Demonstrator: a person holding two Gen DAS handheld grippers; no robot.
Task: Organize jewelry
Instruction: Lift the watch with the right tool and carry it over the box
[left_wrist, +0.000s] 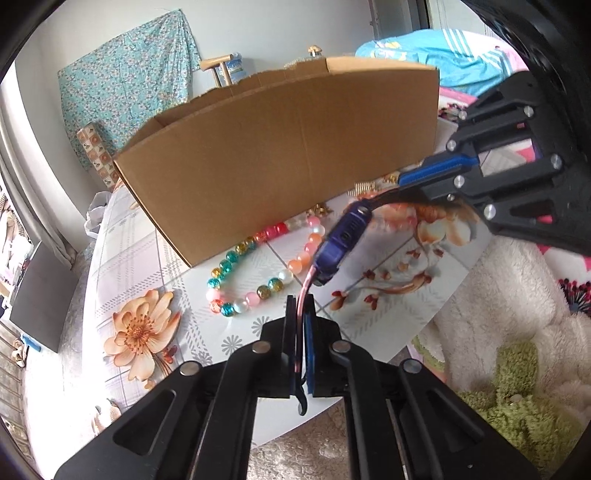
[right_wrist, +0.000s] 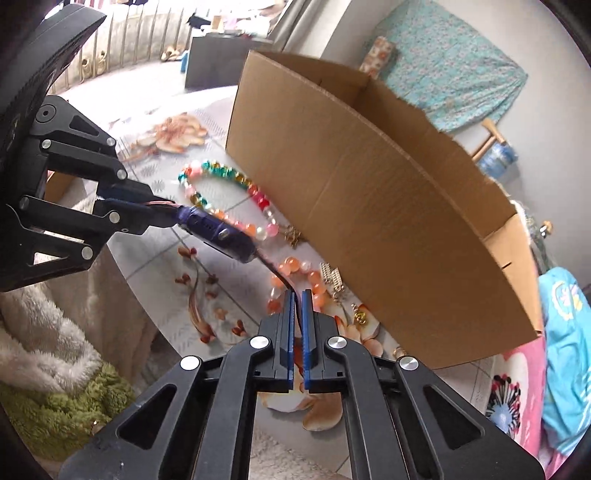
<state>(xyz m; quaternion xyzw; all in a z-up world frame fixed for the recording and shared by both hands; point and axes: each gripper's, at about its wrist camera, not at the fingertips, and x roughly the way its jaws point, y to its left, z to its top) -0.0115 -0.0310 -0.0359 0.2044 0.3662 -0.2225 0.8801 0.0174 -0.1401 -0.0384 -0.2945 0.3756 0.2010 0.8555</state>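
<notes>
A dark blue wristwatch (left_wrist: 341, 238) hangs in the air between both grippers above the floral table. My left gripper (left_wrist: 300, 301) is shut on one strap end. My right gripper (right_wrist: 297, 295) is shut on the other strap end; it shows in the left wrist view (left_wrist: 402, 181) at the right. The watch body also shows in the right wrist view (right_wrist: 218, 230). A multicoloured bead bracelet (left_wrist: 236, 273) lies on the table under the watch, beside an open cardboard box (left_wrist: 280, 155). An orange bead bracelet (right_wrist: 295, 280) and small gold pieces (right_wrist: 332, 275) lie by the box (right_wrist: 369, 206).
The table (left_wrist: 140, 258) has a white floral cover. A fluffy white and green blanket (left_wrist: 517, 332) lies past the table's near edge. Blue and pink bedding (right_wrist: 554, 350) lies beyond the box's right end.
</notes>
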